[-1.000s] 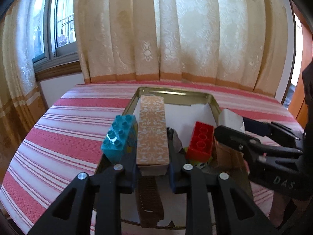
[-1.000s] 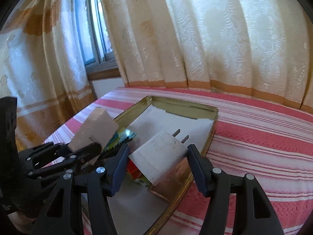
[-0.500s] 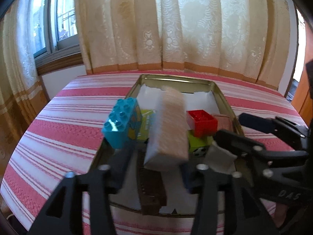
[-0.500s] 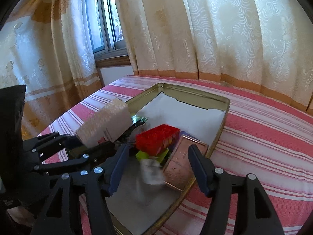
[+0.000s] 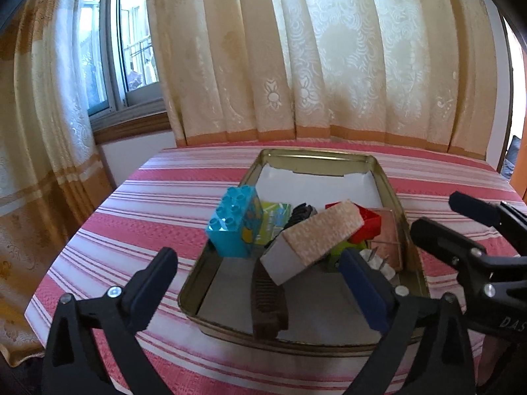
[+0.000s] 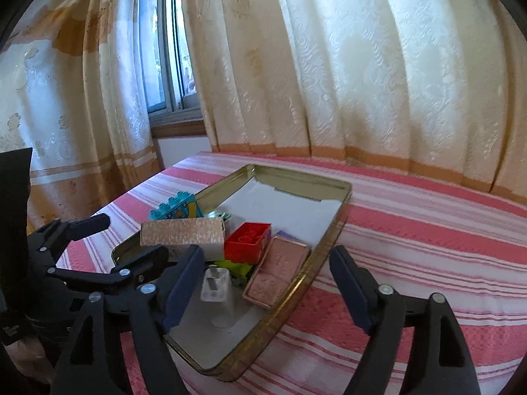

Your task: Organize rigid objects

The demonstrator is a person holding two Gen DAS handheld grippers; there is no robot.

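Observation:
A gold metal tray (image 5: 408, 223) (image 6: 332, 217) lined with white paper sits on the striped table. In it lie a patterned beige box (image 5: 313, 242) (image 6: 181, 235), a blue brick (image 5: 235, 225) (image 6: 174, 205), a red brick (image 5: 370, 222) (image 6: 248, 242), a green brick (image 6: 234, 266), a pink flat case (image 5: 387, 233) (image 6: 278, 275), a white plug adapter (image 5: 378, 263) (image 6: 217, 288) and a brown comb (image 5: 266, 299). My left gripper (image 5: 257, 279) (image 6: 115, 240) is open and empty over the tray's near end. My right gripper (image 6: 263, 286) (image 5: 438, 214) is open and empty above the adapter.
The table has a red and white striped cloth (image 5: 158, 204) (image 6: 428, 247). Cream curtains (image 5: 329, 65) hang close behind it, with a window (image 5: 115, 59) at the back left. The far half of the tray holds only paper (image 6: 280, 204).
My left gripper opened and let the beige box drop onto the pile. My right gripper opened and the white adapter landed in the tray. Both grippers have pulled back and up.

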